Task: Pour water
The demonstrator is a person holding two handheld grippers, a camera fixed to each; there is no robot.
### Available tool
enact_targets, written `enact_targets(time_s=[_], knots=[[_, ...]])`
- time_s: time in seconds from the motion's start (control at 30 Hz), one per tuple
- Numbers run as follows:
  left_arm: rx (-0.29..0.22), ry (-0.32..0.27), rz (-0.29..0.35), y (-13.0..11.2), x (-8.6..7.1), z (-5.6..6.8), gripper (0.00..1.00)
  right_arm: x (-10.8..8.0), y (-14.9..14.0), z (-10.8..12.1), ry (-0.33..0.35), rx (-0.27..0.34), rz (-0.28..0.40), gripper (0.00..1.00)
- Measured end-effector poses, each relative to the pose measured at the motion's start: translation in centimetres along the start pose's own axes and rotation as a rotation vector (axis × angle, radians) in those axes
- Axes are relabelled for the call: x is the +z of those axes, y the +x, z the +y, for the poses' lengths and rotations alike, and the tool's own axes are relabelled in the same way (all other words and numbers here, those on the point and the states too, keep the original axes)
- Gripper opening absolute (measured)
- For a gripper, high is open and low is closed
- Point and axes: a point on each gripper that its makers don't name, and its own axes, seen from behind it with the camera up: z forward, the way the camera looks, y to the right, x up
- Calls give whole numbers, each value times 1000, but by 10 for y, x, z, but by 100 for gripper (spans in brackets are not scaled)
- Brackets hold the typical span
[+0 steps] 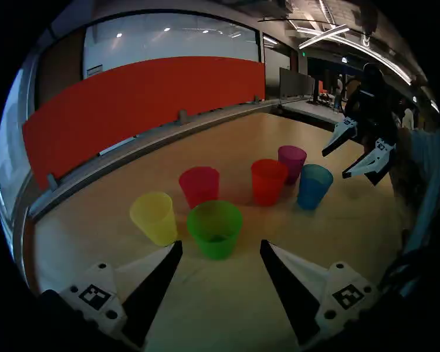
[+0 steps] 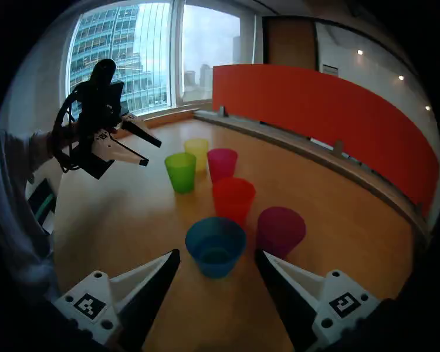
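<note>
Right gripper view, upright translucent blue cup (image 2: 215,246), tapered, open-topped

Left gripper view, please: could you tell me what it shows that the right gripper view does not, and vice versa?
Left gripper view: ceiling light strips and desks farther back. Right gripper view: tall windows onto tower blocks. Shared: the green cup, the blue cup and four more, on the wooden table, beside the orange panel.

Low, roughly opposed views, close; cup cluster (image 1: 268,182) shared between.
</note>
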Motion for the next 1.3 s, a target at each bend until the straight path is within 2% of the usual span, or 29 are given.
enact_targets(time_s=[0.5,0.97,1.3], knots=[[4,-5,-41,-9,11,-3,99,13,-14,-1,2,-6,-31,99],[-4,-9,-93,-19,40,-13,99,30,-20,2,7,-2,-50,99],[-13,-34,-106,-20,58,-12,99,45,-23,1,17,-5,-61,99]])
